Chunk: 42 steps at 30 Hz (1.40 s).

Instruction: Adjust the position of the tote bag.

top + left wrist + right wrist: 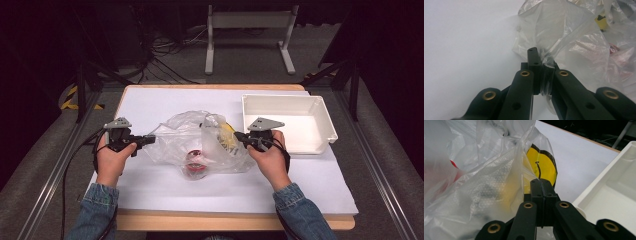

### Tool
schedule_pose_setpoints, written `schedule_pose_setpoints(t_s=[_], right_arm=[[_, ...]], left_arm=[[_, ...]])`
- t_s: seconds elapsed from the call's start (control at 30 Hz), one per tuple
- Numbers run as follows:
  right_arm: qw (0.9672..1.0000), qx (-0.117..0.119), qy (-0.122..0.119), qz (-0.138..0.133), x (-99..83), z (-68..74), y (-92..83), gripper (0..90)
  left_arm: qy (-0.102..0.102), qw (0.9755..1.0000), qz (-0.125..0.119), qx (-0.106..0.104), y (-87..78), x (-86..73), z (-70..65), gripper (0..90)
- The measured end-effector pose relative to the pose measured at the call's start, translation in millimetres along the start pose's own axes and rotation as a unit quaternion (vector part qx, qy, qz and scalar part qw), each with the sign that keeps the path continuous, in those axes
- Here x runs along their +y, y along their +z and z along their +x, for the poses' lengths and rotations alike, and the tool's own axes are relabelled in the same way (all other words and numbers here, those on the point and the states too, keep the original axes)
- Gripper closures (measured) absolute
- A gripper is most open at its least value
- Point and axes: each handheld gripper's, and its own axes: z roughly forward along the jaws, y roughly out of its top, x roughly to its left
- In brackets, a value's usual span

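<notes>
White paper covers the table where we work. Our left gripper is clamped on the bag's left edge, our right gripper is clenched at its right side, seemingly pinching film. Both grips look made; the items inside still wait to go, we judge, into the empty tray just beside the bag.

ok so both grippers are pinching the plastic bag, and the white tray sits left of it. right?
Not quite. The white tray sits right of the bag, as the high view shows. The rest holds: the left gripper and right gripper are both shut on the bag's film.
</notes>
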Motion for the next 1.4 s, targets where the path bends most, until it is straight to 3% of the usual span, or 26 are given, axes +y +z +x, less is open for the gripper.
schedule_pose_setpoints(t_s=[0.7, 1.13, 1.23, 1.4], right_arm=[[0.9983, 0.011, -0.001, 0.058, -12.0, 3.8, 15.1, 89.5], [0.9968, 0.028, 0.012, 0.074, -17.1, 2.6, 19.2, 85.4], [0.9978, 0.027, 0.019, 0.057, -14.4, 0.3, 14.8, 67.4], [0.9991, 0.034, 0.020, 0.017, -1.3, -0.5, -4.3, 48.5]], left_arm=[[-0.030, 0.9979, 0.057, 0.004, 18.1, -18.6, 15.5, 88.9], [-0.040, 0.9961, 0.078, 0.003, 22.8, -24.5, 20.3, 88.4], [-0.043, 0.9964, 0.073, 0.000, 21.0, -24.2, 20.9, 88.4], [-0.042, 0.9966, 0.071, -0.003, 20.3, -22.9, 19.2, 88.4]])
